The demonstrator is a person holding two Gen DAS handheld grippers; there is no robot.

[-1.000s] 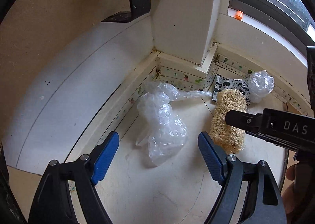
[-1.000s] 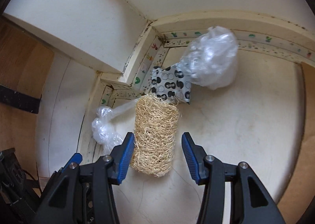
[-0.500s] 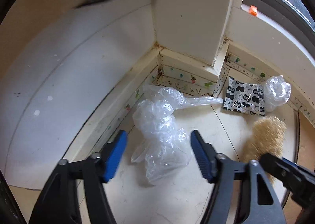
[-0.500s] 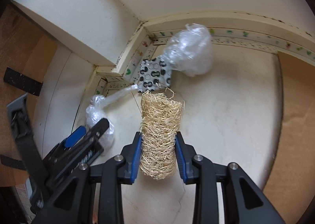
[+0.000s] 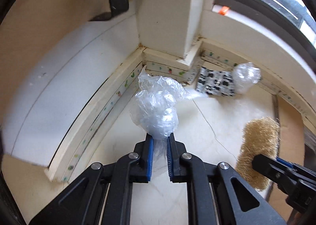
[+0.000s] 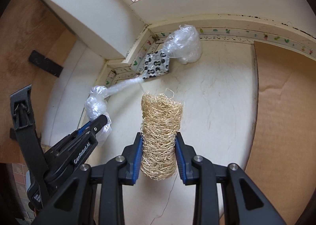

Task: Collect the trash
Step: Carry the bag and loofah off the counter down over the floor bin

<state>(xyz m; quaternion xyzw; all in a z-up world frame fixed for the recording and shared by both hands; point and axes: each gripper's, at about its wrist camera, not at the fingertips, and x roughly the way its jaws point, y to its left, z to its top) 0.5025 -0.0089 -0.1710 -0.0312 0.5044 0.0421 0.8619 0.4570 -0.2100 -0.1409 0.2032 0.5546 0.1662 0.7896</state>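
Note:
A crumpled clear plastic bag (image 5: 156,106) sticks up between the blue pads of my left gripper (image 5: 160,140), whose jaws are closing and press on the bag's lower end. The bag's long tail stretches toward the wall corner. In the right wrist view a straw-coloured loofah roll (image 6: 161,114) stands between the pads of my right gripper (image 6: 158,138); these jaws are also closing and squeeze it. The left gripper (image 6: 100,121) with its bag shows there at the left. A black-and-white patterned wrapper (image 6: 157,63) and a second clear plastic ball (image 6: 184,46) lie on the floor by the skirting.
A cream pillar (image 5: 167,17) juts out at the wall corner, with sticker-trimmed skirting (image 6: 246,33) along the floor. A brown cardboard sheet (image 6: 286,106) covers the floor on the right. An orange object (image 5: 223,10) rests on the window sill.
Both grippers have gone from open to closed, the left on the plastic bag and the right on the loofah. Bag and loofah have been drawn back from the corner.

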